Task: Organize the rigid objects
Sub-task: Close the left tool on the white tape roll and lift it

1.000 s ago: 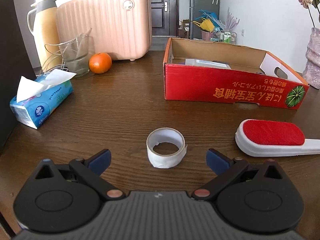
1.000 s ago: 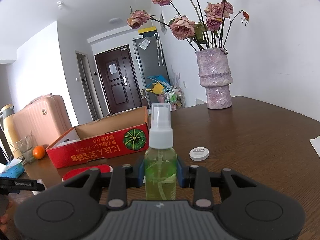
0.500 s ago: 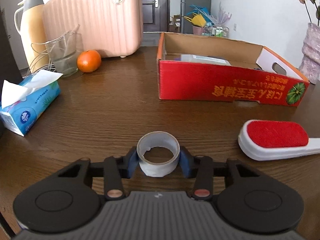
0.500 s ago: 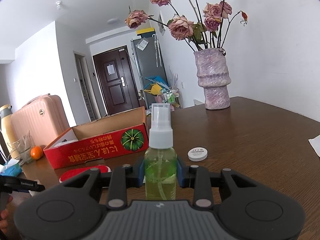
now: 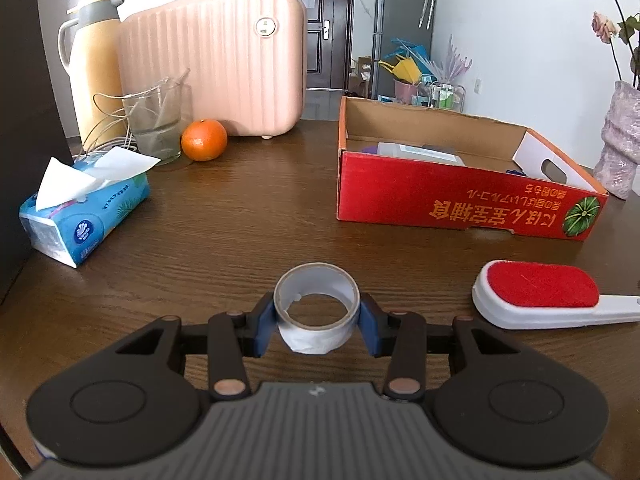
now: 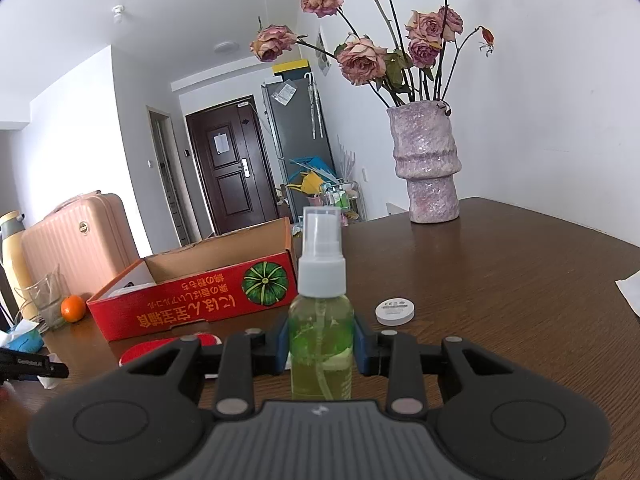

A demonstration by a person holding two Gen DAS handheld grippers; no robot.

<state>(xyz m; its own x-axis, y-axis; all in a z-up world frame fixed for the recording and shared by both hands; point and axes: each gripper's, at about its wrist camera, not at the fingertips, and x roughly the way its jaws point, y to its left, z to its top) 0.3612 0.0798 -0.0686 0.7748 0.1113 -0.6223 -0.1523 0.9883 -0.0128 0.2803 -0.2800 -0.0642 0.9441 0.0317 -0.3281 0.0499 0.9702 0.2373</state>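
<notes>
My left gripper (image 5: 316, 322) is shut on a white roll of tape (image 5: 316, 312) and holds it just above the wooden table. My right gripper (image 6: 321, 340) is shut on a green spray bottle (image 6: 321, 320) with a white cap, held upright. An open red cardboard box (image 5: 460, 198) sits ahead and to the right of the tape; it also shows in the right wrist view (image 6: 192, 300), ahead and to the left of the bottle. A grey flat item (image 5: 416, 151) lies inside it.
A red and white lint brush (image 5: 540, 300) lies right of the tape. A tissue pack (image 5: 86, 212), glass (image 5: 156, 124), orange (image 5: 204, 140), thermos (image 5: 94, 68) and pink suitcase (image 5: 224, 68) stand at the left. A white round disc (image 6: 395, 311) and flower vase (image 6: 430, 168) are right.
My left gripper closed on the tape roll and lifted it slightly; the view pulled back and up. My right gripper kept hold of the spray bottle with little motion.
</notes>
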